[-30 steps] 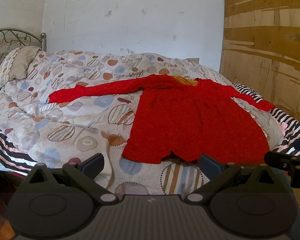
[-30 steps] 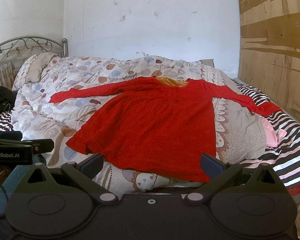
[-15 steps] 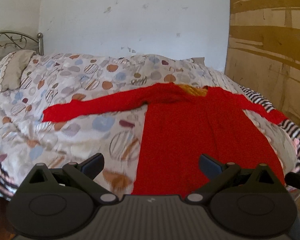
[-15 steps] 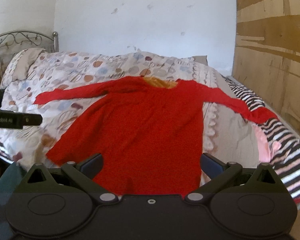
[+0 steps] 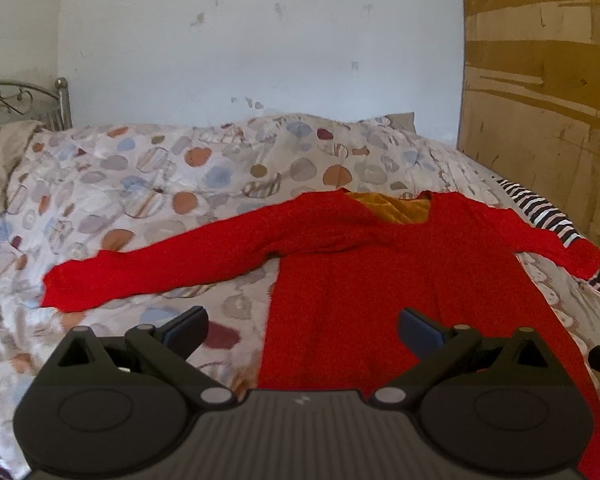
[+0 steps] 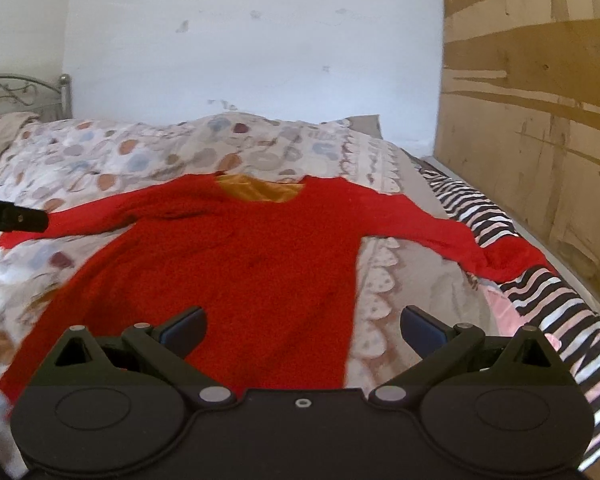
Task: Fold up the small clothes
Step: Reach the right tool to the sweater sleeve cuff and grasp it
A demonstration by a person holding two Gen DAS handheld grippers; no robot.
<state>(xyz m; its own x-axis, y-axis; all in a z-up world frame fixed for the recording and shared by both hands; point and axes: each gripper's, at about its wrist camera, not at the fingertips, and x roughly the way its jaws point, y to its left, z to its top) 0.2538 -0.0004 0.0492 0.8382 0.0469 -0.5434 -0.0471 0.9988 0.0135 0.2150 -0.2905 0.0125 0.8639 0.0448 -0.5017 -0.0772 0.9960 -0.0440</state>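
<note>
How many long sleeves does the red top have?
2. One sleeve stretches left across the spotted quilt; the other sleeve reaches right onto the striped sheet.

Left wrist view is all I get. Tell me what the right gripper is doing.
Observer: The right gripper is open, with nothing between its fingers, and is pointed at the right side edge of the red top.
Operator: Report the hem's left corner; it's hidden here.
Observer: That corner lies on the patterned duvet, not folded in.
Operator: Name whatever lies near the right cuff.
Observer: A pink cloth lies by the striped sheet, nearer the camera than the cuff.
</note>
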